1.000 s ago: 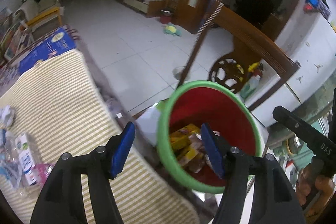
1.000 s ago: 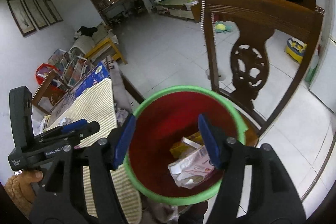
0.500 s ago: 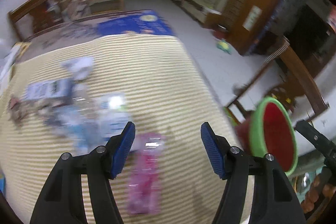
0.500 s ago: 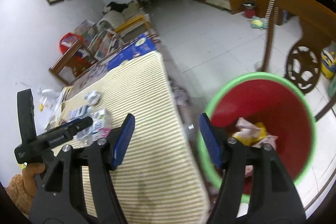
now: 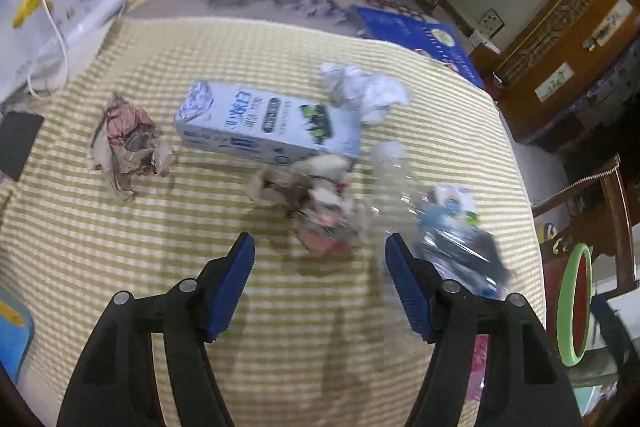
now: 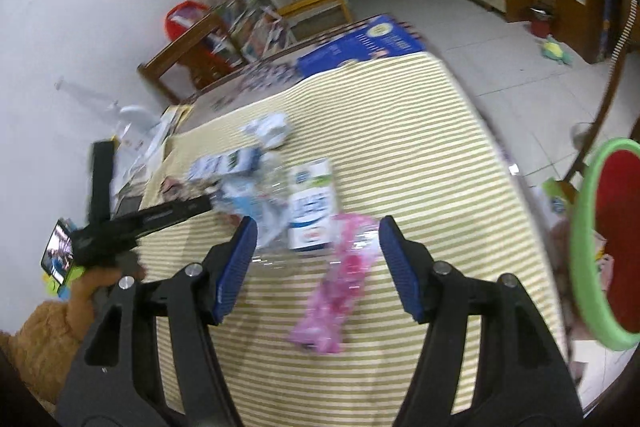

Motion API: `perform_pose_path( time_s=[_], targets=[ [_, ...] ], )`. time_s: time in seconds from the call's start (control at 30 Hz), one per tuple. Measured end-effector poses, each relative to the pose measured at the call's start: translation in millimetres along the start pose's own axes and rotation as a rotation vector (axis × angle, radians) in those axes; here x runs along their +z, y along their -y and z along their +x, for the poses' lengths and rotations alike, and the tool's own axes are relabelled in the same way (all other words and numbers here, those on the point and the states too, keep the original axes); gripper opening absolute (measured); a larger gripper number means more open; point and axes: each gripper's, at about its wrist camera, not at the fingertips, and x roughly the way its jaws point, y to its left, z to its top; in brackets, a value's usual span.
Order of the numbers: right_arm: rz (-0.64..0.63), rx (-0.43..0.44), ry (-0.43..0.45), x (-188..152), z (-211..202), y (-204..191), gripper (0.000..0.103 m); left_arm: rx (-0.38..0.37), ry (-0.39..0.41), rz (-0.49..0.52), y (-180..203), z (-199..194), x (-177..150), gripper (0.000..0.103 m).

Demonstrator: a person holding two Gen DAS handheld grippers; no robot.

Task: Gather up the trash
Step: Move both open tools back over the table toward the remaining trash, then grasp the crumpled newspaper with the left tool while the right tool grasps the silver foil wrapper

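both claws hang open and empty over the yellow-striped tablecloth — the left gripper, its jaws just widened, above a crumpled reddish paper wad, the right gripper above a pink plastic wrapper — likely because the red green-rimmed bin waits off the table's edge.

Right gripper jaws apart above pink wrapper, striped tablecloth, red bin

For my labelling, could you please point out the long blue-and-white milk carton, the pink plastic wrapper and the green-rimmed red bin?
long blue-and-white milk carton (image 5: 264, 125), left wrist view, top face.
pink plastic wrapper (image 6: 340, 287), right wrist view, middle.
green-rimmed red bin (image 6: 580, 247), right wrist view, rim.
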Motion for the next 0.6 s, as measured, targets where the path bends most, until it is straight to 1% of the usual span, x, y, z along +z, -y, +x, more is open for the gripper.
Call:
perform_pose_path(
  time_s=[0.1, 0.27, 0.33, 0.37, 0.43, 0.47, 0.53, 0.6],
  targets=[
    [-0.03, 0.003, -0.017, -3, 12, -26, 0.066, -0.052, -0.053, -0.006, -8, 18, 9, 0.065],
    [-0.044, -0.021, -0.041, -2, 23, -38, 0.066, -0.11, -0.084, -0.002, -12, 36, 20, 0.065],
    [-0.045, -0.033, -0.05, -1, 26, -39, 0.067, -0.132, -0.11, -0.009, -15, 45, 21, 0.055],
    [-0.046, -0.038, -0.055, 0, 28, -39, 0.067, -0.151, -0.13, -0.015, -17, 50, 22, 0.042],
    [-0.056, -0.047, -0.069, 4, 35, -42, 0.067, -0.181, -0.123, -0.026, -22, 50, 20, 0.035],
    [-0.064, -0.054, -0.075, 7, 39, -44, 0.071, -0.2, -0.117, -0.022, -23, 48, 20, 0.031],
    [-0.081, -0.056, -0.08, 12, 48, -50, 0.075, -0.19, -0.095, 0.005, -22, 39, 16, 0.03],
    [-0.104, -0.045, -0.094, 17, 59, -58, 0.075, -0.172, -0.063, 0.046, -21, 28, 12, 0.029]
  ],
)
